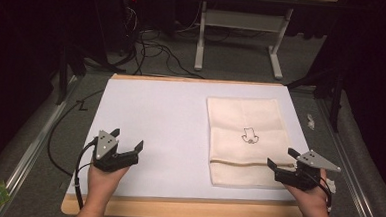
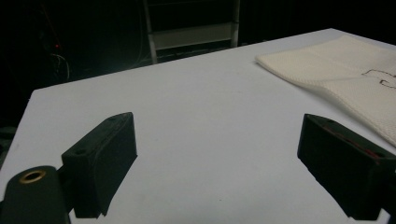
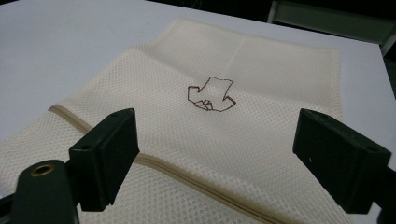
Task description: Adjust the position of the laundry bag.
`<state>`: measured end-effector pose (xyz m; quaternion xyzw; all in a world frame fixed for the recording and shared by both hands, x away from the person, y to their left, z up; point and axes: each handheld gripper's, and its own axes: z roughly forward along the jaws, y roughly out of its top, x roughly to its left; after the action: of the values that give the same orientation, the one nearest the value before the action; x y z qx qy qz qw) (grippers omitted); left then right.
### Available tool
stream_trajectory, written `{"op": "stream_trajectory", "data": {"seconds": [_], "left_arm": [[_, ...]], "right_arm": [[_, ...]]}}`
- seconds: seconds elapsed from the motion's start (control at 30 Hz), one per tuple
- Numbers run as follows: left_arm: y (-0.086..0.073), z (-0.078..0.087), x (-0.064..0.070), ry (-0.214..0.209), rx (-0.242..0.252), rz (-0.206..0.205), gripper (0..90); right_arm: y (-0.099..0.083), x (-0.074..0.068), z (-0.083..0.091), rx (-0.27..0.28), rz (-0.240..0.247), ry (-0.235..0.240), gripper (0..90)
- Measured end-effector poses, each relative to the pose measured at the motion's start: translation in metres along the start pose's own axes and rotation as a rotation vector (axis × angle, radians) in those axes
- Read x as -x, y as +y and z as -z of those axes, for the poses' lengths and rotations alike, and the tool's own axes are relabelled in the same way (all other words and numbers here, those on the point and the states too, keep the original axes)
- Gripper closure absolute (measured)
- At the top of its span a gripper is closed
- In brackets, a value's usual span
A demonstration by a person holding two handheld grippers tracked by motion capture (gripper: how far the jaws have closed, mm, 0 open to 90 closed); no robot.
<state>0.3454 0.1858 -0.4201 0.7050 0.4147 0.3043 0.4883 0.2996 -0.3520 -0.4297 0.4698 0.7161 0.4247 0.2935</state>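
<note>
High view: unlettered emblem (image 1: 249,136) on mesh bag (image 1: 245,121)

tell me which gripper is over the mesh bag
The right gripper: its open fingers sit over the bag's near right edge by the zipper. The left gripper is over bare white table.

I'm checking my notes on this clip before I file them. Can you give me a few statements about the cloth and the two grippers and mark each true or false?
1. The cream mesh cloth lies flat on the white table sheet. True.
2. The left gripper is shut on the cloth. False: its jaws stand wide apart over bare sheet, away from the cloth.
3. The right gripper is open at the cloth's near right edge. True.
4. A small outline drawing sits near the cloth's middle. True.
5. The cloth is crumpled into a ball. False: it is spread out, with a seam running across it.
</note>
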Motion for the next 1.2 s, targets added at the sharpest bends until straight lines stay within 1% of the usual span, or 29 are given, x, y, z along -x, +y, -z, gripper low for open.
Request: {"op": "stream_trajectory", "data": {"seconds": [0.1, 0.2, 0.27, 0.33, 0.43, 0.53, 0.63, 0.67, 0.7, 0.73, 0.83, 0.87, 0.9, 0.93, 0.97, 1.03, 1.07, 1.1, 1.13, 1.17, 1.2], "left_arm": [[0.002, -0.003, 0.003, -0.033, 0.002, 0.004, 14.0], [0.002, -0.005, 0.006, -0.041, -0.010, -0.006, 14.9], [0.001, -0.005, 0.007, -0.045, -0.028, -0.006, 15.0], [0.001, -0.006, 0.008, -0.049, -0.032, -0.006, 15.0], [-0.001, -0.007, 0.008, -0.061, -0.051, 0.004, 15.2], [-0.002, -0.009, 0.008, -0.066, -0.059, 0.013, 15.3], [-0.003, -0.010, 0.008, -0.074, -0.068, 0.012, 15.5], [-0.004, -0.011, 0.009, -0.078, -0.076, 0.009, 15.6], [-0.004, -0.011, 0.009, -0.078, -0.076, 0.009, 15.6], [-0.005, -0.012, 0.009, -0.077, -0.080, 0.007, 15.7], [-0.008, -0.015, 0.010, -0.078, -0.103, 0.002, 15.8], [-0.008, -0.016, 0.010, -0.081, -0.109, 0.000, 15.8], [-0.008, -0.016, 0.011, -0.084, -0.111, -0.001, 15.8], [-0.008, -0.016, 0.011, -0.084, -0.111, -0.001, 15.8], [-0.008, -0.017, 0.013, -0.092, -0.110, 0.001, 15.8], [-0.008, -0.017, 0.013, -0.098, -0.112, -0.005, 16.0], [-0.009, -0.018, 0.015, -0.108, -0.111, -0.010, 16.0], [-0.008, -0.018, 0.015, -0.113, -0.112, -0.009, 16.0], [-0.008, -0.018, 0.015, -0.113, -0.112, -0.009, 16.0], [-0.008, -0.018, 0.016, -0.115, -0.108, -0.008, 16.0], [-0.008, -0.018, 0.016, -0.115, -0.108, -0.008, 16.0]], "right_arm": [[-0.001, 0.001, -0.001, -0.006, 0.006, 0.001, 14.4], [-0.002, 0.001, -0.001, -0.008, 0.001, 0.000, 14.4], [-0.002, 0.001, -0.001, -0.010, -0.003, 0.000, 14.4], [-0.002, 0.002, -0.001, -0.010, 0.002, 0.000, 14.4], [-0.002, 0.002, -0.002, -0.016, 0.000, -0.003, 14.5], [-0.003, 0.003, -0.002, -0.023, -0.001, -0.007, 14.8], [-0.003, 0.005, -0.003, -0.030, -0.001, -0.013, 15.4], [-0.005, 0.011, -0.002, -0.035, -0.008, -0.025, 16.8], [-0.005, 0.011, -0.002, -0.035, -0.008, -0.025, 16.8], [-0.007, 0.017, -0.002, -0.042, -0.025, -0.039, 17.6], [-0.010, 0.031, -0.001, -0.061, -0.065, -0.072, 17.6], [-0.012, 0.036, -0.001, -0.064, -0.072, -0.083, 17.6], [-0.014, 0.041, -0.001, -0.069, -0.094, -0.092, 18.1], [-0.014, 0.041, -0.001, -0.069, -0.094, -0.092, 18.1], [-0.019, 0.053, 0.000, -0.084, -0.135, -0.111, 23.0], [-0.023, 0.063, 0.002, -0.081, -0.164, -0.131, 35.6], [-0.025, 0.068, 0.004, -0.082, -0.175, -0.145, 41.4], [-0.027, 0.073, 0.004, -0.083, -0.195, -0.150, 45.9], [-0.029, 0.078, 0.005, -0.089, -0.216, -0.145, 49.7], [-0.032, 0.082, 0.004, -0.104, -0.239, -0.146, 53.7], [-0.034, 0.084, 0.004, -0.111, -0.244, -0.147, 55.6]]}}
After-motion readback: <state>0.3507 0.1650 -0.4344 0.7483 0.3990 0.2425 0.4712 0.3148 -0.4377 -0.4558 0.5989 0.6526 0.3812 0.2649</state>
